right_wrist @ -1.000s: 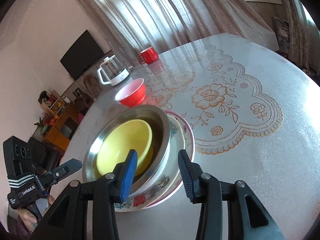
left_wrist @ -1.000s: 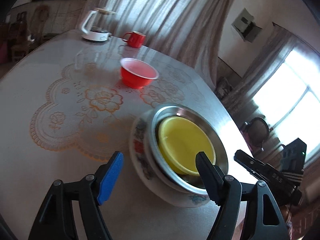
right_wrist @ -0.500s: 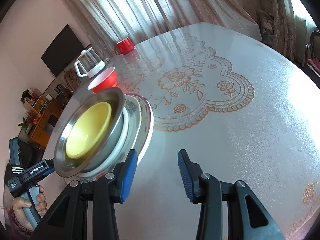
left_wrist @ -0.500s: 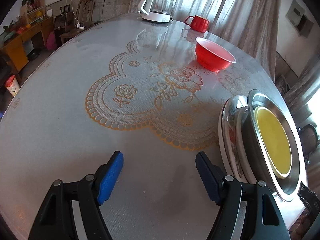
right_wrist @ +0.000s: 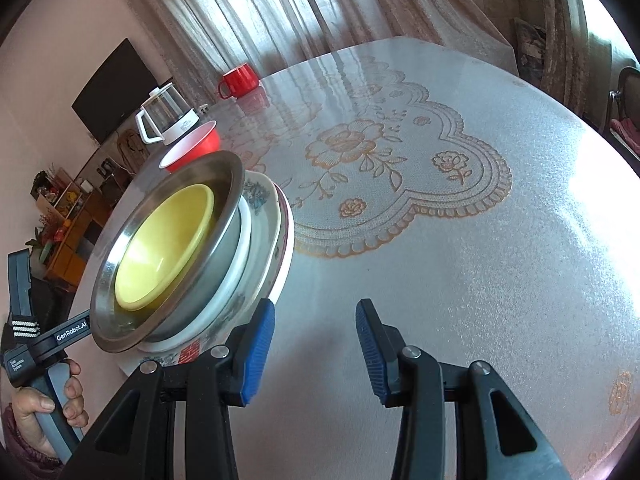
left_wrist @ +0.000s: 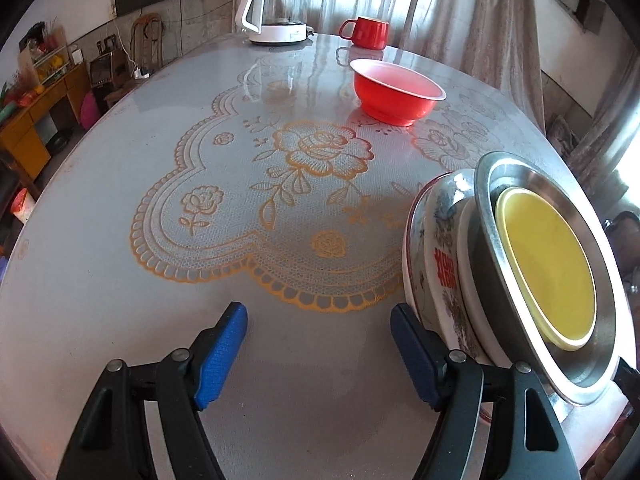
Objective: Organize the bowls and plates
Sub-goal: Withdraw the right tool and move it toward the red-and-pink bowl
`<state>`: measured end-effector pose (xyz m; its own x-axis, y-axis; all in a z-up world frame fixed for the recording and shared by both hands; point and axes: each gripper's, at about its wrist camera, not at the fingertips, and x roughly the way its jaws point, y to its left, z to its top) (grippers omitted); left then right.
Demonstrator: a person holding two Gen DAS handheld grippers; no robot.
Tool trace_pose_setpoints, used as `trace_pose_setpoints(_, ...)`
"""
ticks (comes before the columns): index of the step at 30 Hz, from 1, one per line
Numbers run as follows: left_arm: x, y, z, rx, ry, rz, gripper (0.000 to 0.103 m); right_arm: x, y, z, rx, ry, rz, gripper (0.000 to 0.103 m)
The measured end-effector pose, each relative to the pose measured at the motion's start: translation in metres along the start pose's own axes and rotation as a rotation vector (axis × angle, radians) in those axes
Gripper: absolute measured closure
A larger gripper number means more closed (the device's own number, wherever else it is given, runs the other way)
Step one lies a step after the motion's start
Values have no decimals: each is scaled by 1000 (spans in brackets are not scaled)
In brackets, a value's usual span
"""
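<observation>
Both grippers stand spread and pinch nothing: the left gripper [left_wrist: 319, 344] hangs over bare tabletop [left_wrist: 100, 280], and the right gripper [right_wrist: 316, 348] does the same.

The nested stack sits between them at the near edge of the tabletop. It is a yellow bowl [left_wrist: 548, 276] inside a steel basin [left_wrist: 600, 376], on a white dish, on a floral plate [left_wrist: 440, 272]. In the left wrist view it lies just to the right of the left gripper, its rim next to the right finger. In the right wrist view the same stack [right_wrist: 180, 256] lies just to the left of the right gripper, with the plate rim beside the left finger.

The one loose piece is the red bowl [left_wrist: 394, 94], upright and well ahead of the left gripper, slightly to its right. From the right gripper it [right_wrist: 192, 148] shows far ahead and left, partly hidden behind the stack. So the left gripper probably has the clearer line to it, straight forward with no stack in the way.

A glass kettle [left_wrist: 276, 12] and a red mug [left_wrist: 368, 32] stand farther still beyond it.
</observation>
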<state>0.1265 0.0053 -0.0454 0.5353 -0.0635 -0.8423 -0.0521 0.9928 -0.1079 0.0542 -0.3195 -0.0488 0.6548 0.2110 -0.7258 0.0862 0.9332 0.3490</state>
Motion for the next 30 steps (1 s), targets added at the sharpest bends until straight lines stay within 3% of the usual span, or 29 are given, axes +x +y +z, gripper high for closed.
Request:
trace_pose_setpoints(19, -15, 7, 6, 6, -85, -41, 24, -7, -5, 18, 34, -56, -23, 61)
trace_pose_setpoints(24, -19, 12, 11, -3, -112, -53, 20, -14, -3, 35, 25, -89, -24, 55)
trace_pose_setpoints(27, -19, 15, 15, -8, -109, -67, 20, -14, 6, 46, 3, -98, -1, 45)
trace_pose_setpoints(30, -20, 16, 19, -6, -115, -64, 18, -11, 19, 57, -23, -94, 40, 42)
